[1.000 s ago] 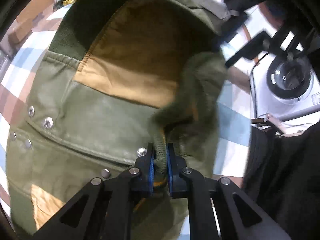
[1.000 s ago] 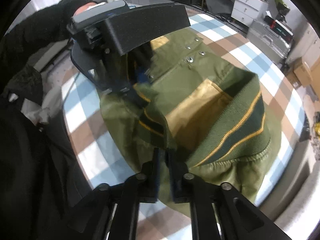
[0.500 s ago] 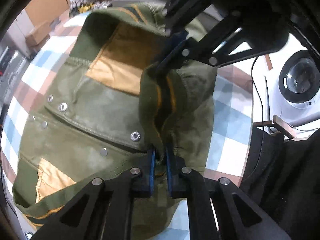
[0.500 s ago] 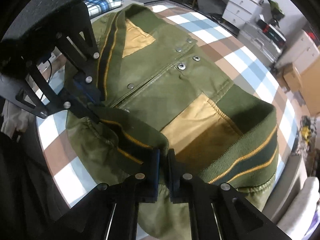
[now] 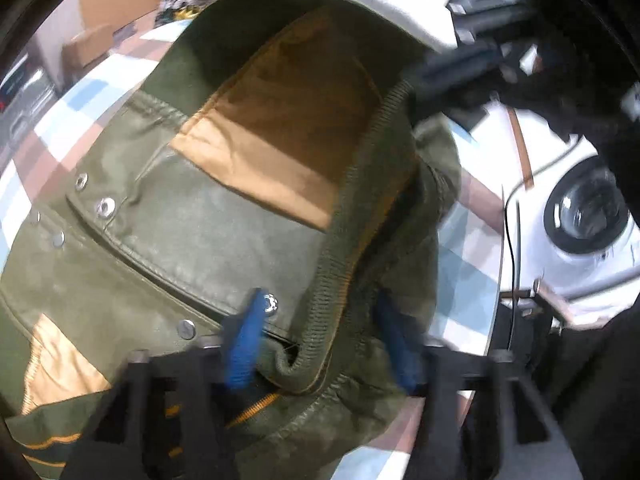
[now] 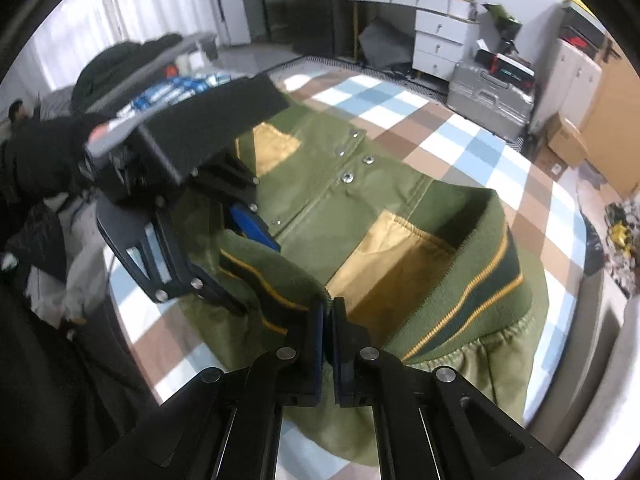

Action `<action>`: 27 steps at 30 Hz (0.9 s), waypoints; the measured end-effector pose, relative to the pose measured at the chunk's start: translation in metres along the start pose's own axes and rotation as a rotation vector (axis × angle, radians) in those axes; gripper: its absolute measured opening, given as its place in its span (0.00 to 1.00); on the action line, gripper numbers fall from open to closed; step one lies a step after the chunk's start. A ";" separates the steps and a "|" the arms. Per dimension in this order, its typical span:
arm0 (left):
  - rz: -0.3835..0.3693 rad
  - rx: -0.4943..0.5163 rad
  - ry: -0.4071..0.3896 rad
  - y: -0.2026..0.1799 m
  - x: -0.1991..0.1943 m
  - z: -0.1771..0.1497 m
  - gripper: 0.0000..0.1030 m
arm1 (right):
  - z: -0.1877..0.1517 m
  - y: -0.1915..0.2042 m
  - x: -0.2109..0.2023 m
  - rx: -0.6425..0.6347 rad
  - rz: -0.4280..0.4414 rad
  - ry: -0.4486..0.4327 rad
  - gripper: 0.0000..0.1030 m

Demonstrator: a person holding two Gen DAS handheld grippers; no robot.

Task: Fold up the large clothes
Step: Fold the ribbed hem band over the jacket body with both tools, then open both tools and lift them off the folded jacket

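Note:
An olive green jacket (image 5: 192, 240) with tan lining, metal snaps and a striped ribbed band (image 6: 472, 296) lies on the checked table (image 6: 460, 140). My left gripper (image 5: 320, 344) hangs low over the jacket. Its jaws are opening, and a ribbed edge (image 5: 324, 292) lies loose between the blue pads (image 5: 244, 344) without touching them. In the right wrist view my right gripper (image 6: 328, 320) is shut on the striped ribbed band and holds it up, with one of the left gripper's pads (image 6: 256, 228) just beyond it. In the left wrist view the right gripper (image 5: 424, 80) is a dark blur at the band's far end.
A white washing machine (image 5: 588, 216) stands past the table's right edge. A silver suitcase (image 6: 492, 96), white drawers (image 6: 440, 40) and cardboard boxes (image 6: 568, 140) line the far side. A person's dark sleeve (image 6: 40, 160) and dark clothing fill the left.
The left jaws, shut on the ribbed edge in both earlier frames, now stand apart from it. The right jaws closed on the striped band and have raised it.

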State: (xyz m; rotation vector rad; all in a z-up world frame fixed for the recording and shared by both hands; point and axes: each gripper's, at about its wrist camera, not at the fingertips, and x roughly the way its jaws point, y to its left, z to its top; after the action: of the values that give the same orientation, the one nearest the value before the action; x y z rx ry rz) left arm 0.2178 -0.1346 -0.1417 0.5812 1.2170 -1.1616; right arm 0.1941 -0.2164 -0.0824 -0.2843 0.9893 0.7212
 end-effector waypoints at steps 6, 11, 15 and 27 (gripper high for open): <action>0.212 0.026 0.069 -0.020 -0.018 0.017 0.01 | 0.017 -0.010 -0.010 0.038 -0.047 -0.110 0.03; 0.410 -0.052 0.020 0.006 -0.052 0.058 0.01 | 0.053 -0.047 -0.016 0.137 -0.105 -0.229 0.03; 0.529 -0.073 0.029 0.041 -0.033 0.090 0.02 | 0.087 -0.102 0.006 0.273 -0.164 -0.258 0.03; 0.638 -0.277 -0.048 0.163 -0.033 0.049 0.52 | 0.057 -0.196 0.102 0.552 -0.221 -0.054 0.02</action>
State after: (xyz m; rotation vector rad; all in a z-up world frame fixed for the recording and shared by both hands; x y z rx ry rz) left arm 0.3885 -0.1067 -0.1315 0.6594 1.0180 -0.4595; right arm 0.3972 -0.2878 -0.1564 0.1081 1.0463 0.2349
